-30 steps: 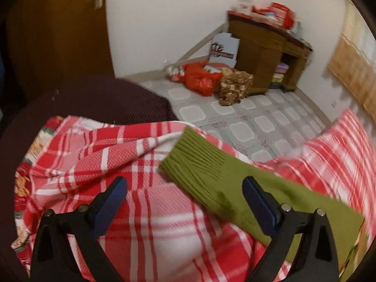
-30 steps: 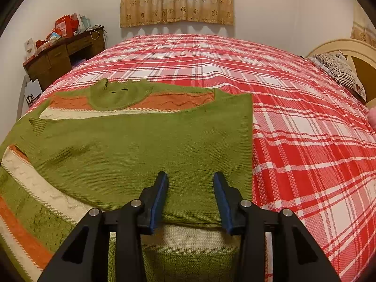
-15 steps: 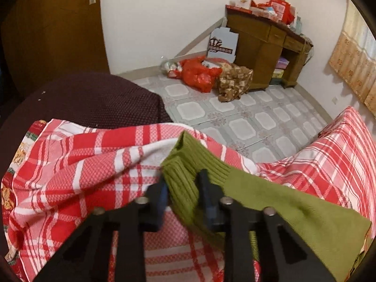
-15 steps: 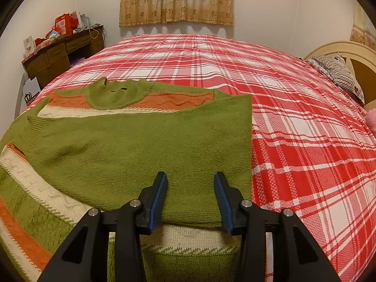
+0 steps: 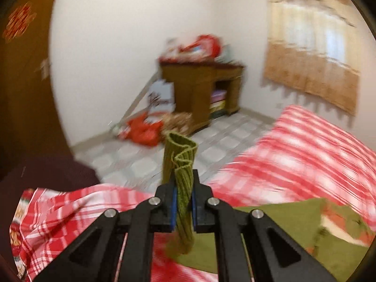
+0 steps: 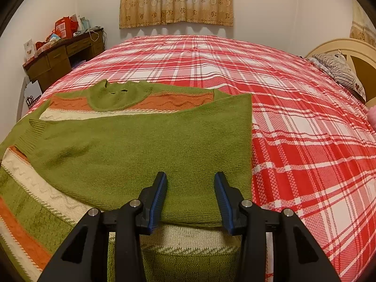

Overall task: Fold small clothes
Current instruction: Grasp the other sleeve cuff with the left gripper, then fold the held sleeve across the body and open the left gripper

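A small green knit sweater (image 6: 141, 145) with orange and cream stripes lies flat on the red plaid bed (image 6: 293, 122); one sleeve is folded across its body. My right gripper (image 6: 190, 188) hovers open just over the folded sleeve's near edge, with nothing pinched. In the left wrist view my left gripper (image 5: 183, 202) is shut on the ribbed green sleeve cuff (image 5: 179, 155), which sticks up past the pads, lifted off the bed. The rest of the sweater (image 5: 293, 235) trails down to the lower right, blurred.
A wooden desk (image 5: 204, 89) piled with red boxes stands in the corner, with red bags (image 5: 141, 129) on the tiled floor. A dark rounded seat (image 5: 47, 174) sits beside the bed's corner. Curtains (image 6: 176, 0) hang on the far wall; a striped pillow (image 6: 338, 70) lies by the headboard.
My left gripper closed on the sleeve cuff, then lifted it off the bed and swung toward the sweater's body. The right gripper stayed where it was.
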Demonstrator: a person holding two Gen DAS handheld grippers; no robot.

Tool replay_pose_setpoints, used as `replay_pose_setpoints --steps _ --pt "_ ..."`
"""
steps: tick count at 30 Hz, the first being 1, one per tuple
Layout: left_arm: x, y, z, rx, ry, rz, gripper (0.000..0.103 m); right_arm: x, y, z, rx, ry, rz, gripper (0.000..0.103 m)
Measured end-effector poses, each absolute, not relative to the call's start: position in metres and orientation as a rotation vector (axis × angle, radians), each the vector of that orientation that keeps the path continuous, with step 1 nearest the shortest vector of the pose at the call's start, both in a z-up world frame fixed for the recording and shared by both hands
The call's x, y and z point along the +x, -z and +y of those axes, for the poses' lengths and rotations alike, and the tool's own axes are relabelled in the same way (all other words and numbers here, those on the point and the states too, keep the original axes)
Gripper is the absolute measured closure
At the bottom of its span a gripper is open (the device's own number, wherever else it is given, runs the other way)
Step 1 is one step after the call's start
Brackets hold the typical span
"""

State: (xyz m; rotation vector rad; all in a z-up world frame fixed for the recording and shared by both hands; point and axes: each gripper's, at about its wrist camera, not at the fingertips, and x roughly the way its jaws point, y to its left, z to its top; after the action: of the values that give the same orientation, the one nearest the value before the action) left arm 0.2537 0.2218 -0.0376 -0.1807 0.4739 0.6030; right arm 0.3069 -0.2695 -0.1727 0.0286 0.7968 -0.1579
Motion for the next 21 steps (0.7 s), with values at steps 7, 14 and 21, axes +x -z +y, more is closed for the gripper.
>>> replay_pose_setpoints --steps 7,14,21 --pt "0.265 0.044 0.098 -0.009 -0.347 0.476 0.093 0.307 0.173 -0.27 0.033 0.157 0.795 0.059" --pt "0.271 0.09 0.006 0.115 -0.186 0.583 0.093 0.307 0.173 -0.271 0.039 0.153 0.794 0.059" --pt "0.28 0.119 -0.019 0.17 -0.122 0.697 0.085 0.307 0.173 -0.273 0.051 0.148 0.791 0.059"
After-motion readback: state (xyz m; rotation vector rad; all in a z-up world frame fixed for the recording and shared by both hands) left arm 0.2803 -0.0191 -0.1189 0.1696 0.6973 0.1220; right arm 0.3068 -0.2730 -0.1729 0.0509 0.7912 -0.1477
